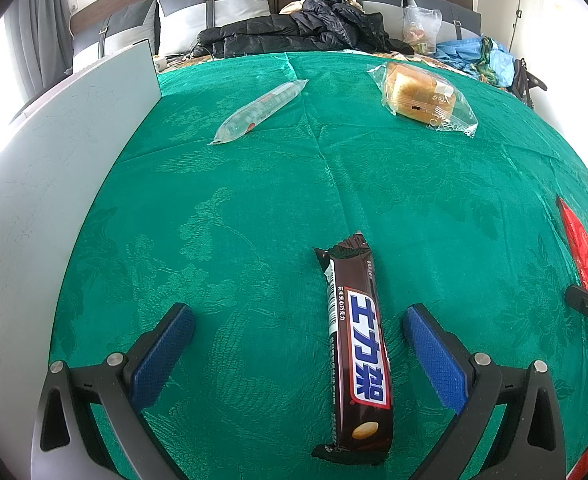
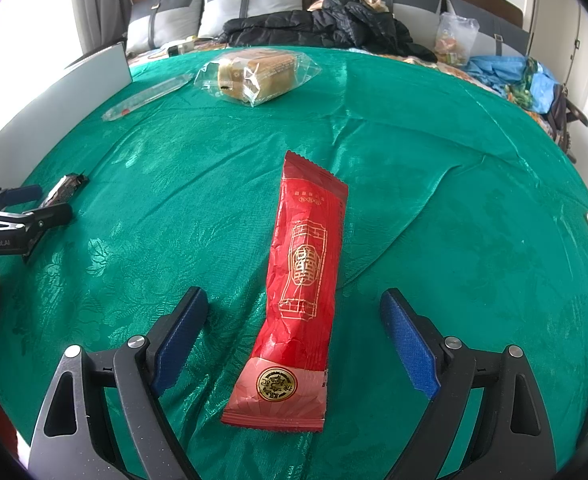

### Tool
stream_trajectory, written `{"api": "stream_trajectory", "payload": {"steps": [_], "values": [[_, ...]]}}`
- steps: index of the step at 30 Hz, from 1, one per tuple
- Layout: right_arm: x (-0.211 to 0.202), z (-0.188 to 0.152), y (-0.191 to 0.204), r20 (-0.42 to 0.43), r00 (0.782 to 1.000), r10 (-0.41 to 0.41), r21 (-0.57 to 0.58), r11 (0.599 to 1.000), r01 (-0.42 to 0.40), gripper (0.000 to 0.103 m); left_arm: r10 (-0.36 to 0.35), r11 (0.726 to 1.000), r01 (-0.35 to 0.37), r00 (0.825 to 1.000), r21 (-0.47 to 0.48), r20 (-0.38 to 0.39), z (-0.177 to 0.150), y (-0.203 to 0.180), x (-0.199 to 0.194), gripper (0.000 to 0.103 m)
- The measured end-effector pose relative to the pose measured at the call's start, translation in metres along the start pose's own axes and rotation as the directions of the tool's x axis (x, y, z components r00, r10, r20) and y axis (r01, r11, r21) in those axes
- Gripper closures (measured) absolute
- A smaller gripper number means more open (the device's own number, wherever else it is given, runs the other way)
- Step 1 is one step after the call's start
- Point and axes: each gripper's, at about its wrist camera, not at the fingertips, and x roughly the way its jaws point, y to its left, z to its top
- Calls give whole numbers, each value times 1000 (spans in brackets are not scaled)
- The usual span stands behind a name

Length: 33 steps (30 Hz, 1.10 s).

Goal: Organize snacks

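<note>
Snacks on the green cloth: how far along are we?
Nothing looks sorted yet. The left hand-held gripper straddles the chocolate bar, open; the right hand-held gripper straddles the red packet, open. The clear tube pack and bagged bread lie untouched.

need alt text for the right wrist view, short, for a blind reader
A long red foil snack packet lies on a green patterned tablecloth between the open blue-padded right gripper. Farther back lie a clear-wrapped bread loaf and a clear plastic tube packet.

the red packet (image 1: 582,252) is cut off at the left wrist view's right edge.
</note>
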Motion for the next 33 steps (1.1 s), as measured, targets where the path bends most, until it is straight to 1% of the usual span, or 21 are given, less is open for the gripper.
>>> {"api": "stream_trajectory", "payload": {"steps": [30,31,33], "values": [[-1,0,0,-1,1000,0,-1,1000,0,12,0,1000,0,1000,-2,0,-1,0,-1,0],[0,0,0,-1,1000,0,-1,1000,0,12,1,1000,-1,1000,-2,-1,-1,0,-1,0],[-1,0,0,-1,1000,0,-1,1000,0,12,2,1000,-2,1000,-1,-29,1,0,-1,0]]}}
